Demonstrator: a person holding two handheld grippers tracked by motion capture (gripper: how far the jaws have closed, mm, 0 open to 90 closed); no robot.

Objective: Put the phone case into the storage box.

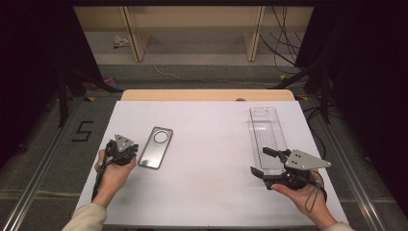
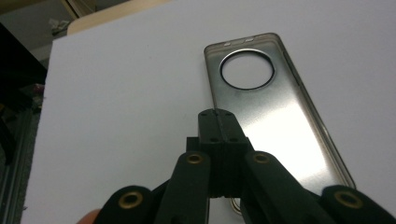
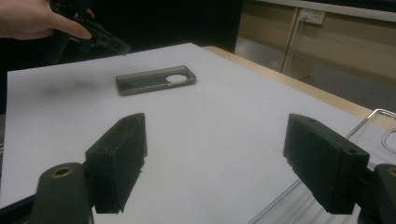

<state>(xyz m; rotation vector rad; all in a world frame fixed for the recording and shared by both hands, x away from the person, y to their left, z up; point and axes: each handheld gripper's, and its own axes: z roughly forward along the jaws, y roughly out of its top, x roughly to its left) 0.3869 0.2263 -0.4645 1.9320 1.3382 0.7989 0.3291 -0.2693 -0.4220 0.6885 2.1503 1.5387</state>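
Note:
A smoky translucent phone case (image 1: 156, 147) (image 2: 275, 121) (image 3: 154, 80) with a round camera hole lies inner side up on the white table (image 1: 207, 159), left of centre. My left gripper (image 1: 134, 149) (image 2: 217, 115) (image 3: 122, 48) is shut with nothing between its jaws; its tips hover at the case's near left edge. On the right, my right gripper (image 1: 259, 160) (image 3: 217, 140) stands open, with nothing between its jaws, over the near end of a clear plastic tray (image 1: 266, 130) (image 3: 380, 114).
Wooden shelving (image 1: 192, 29) and cables (image 1: 284, 43) stand beyond the table's far wooden edge (image 1: 207, 95). Metal rails (image 1: 43, 163) run along the floor on both sides. White table surface lies bare between the case and the tray.

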